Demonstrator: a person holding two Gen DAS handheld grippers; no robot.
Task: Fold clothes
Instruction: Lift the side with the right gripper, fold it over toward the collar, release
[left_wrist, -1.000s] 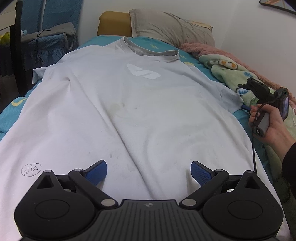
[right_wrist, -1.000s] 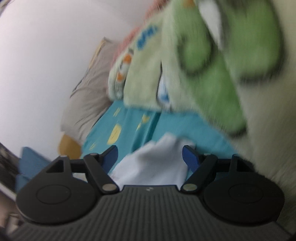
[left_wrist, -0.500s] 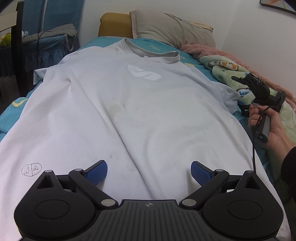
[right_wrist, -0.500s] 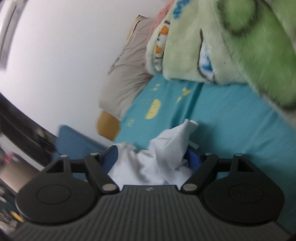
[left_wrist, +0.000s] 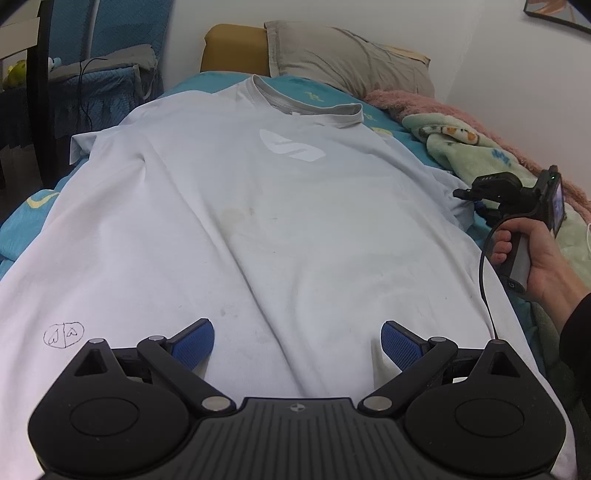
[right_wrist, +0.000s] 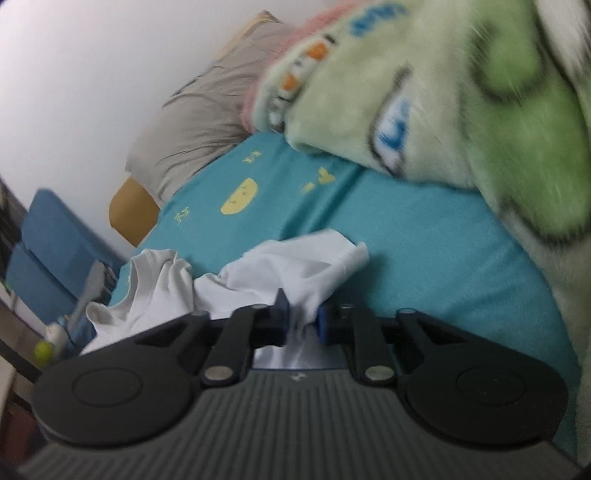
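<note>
A white T-shirt (left_wrist: 266, 221) lies spread flat, front up, on the bed, collar at the far end. My left gripper (left_wrist: 297, 341) is open just above the shirt's lower part, holding nothing. My right gripper (right_wrist: 301, 319) is shut on the shirt's right sleeve (right_wrist: 306, 266), which bunches up between the blue pads. In the left wrist view the right gripper (left_wrist: 480, 194) sits at the sleeve on the shirt's right edge, held by a hand (left_wrist: 532, 254).
A teal sheet (right_wrist: 406, 236) covers the bed. A green fleece blanket (left_wrist: 476, 155) and pink blanket lie along the right side by the wall. A grey pillow (left_wrist: 347, 55) is at the head. A blue chair (left_wrist: 92, 85) stands left of the bed.
My right gripper has closed on the sleeve and lifted it slightly. My left gripper has stayed still and open.
</note>
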